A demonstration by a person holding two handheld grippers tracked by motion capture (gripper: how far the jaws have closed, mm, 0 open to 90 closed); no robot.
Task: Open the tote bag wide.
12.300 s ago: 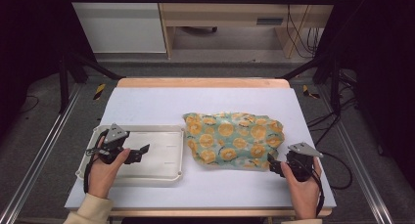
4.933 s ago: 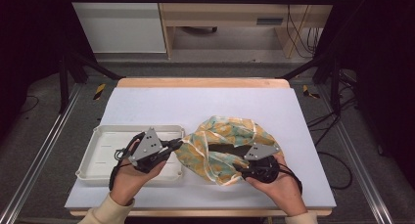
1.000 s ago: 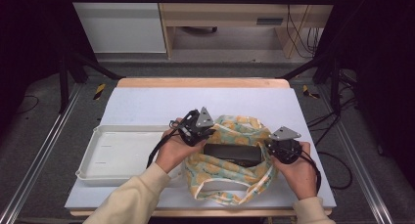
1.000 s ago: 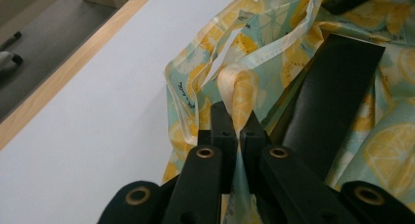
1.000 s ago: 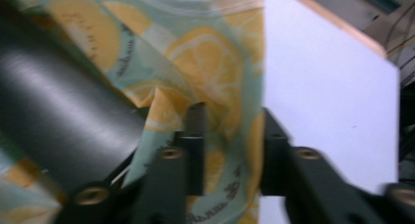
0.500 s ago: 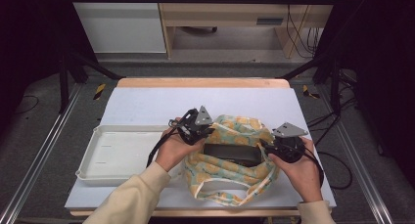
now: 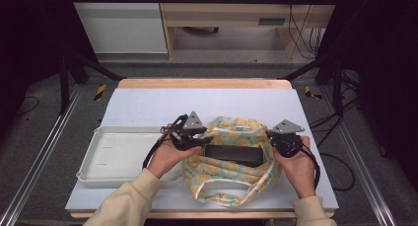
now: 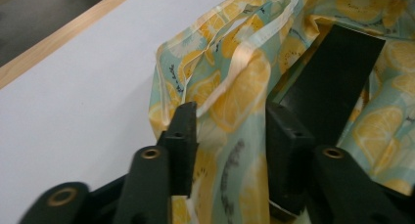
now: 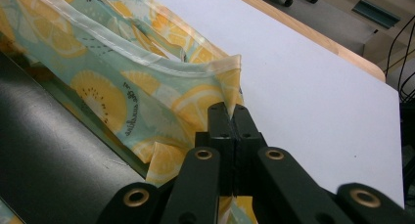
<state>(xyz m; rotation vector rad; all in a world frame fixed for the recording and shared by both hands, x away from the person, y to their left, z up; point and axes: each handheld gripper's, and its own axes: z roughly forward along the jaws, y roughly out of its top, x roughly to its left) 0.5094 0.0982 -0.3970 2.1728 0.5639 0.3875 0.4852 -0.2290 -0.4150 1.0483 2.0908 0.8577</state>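
- The right gripper [image 9: 230, 116] has its fingers [image 9: 218, 123] pressed together on the rim of the lemon-print fabric bag [image 7: 231, 169], pinching a fold of cloth at the bag's right edge; they have just been closing, and the cloth is caught between them.
- The left gripper [image 8: 230, 136] stands with its fingers [image 8: 183, 131] part-way apart at the bag's left rim. They have just been opening, and a strip of the hem lies between them without being pressed.
- The step in hand looks like seating the flat black box [image 7: 234, 154] inside the bag while the mouth is kept open. To do it well, I would keep the right pinch firm and pull it lightly outward so the rim stays taut.
- The left fingers sit just beside the box's end in the left gripper view; they should take hold of cloth alone, not the box corner, or the box may be dragged askew.
- Lifting both rims evenly should let the box settle instead of tipping.
- The bag lies in the middle of the white tabletop [image 7: 148, 107], crumpled and open upward, pale green with yellow lemon slices and cream binding; a cream handle loops toward the person.
- The box lies level across the mouth, matte and long.
- A white tray [image 7: 93, 167] rests just left of the bag.
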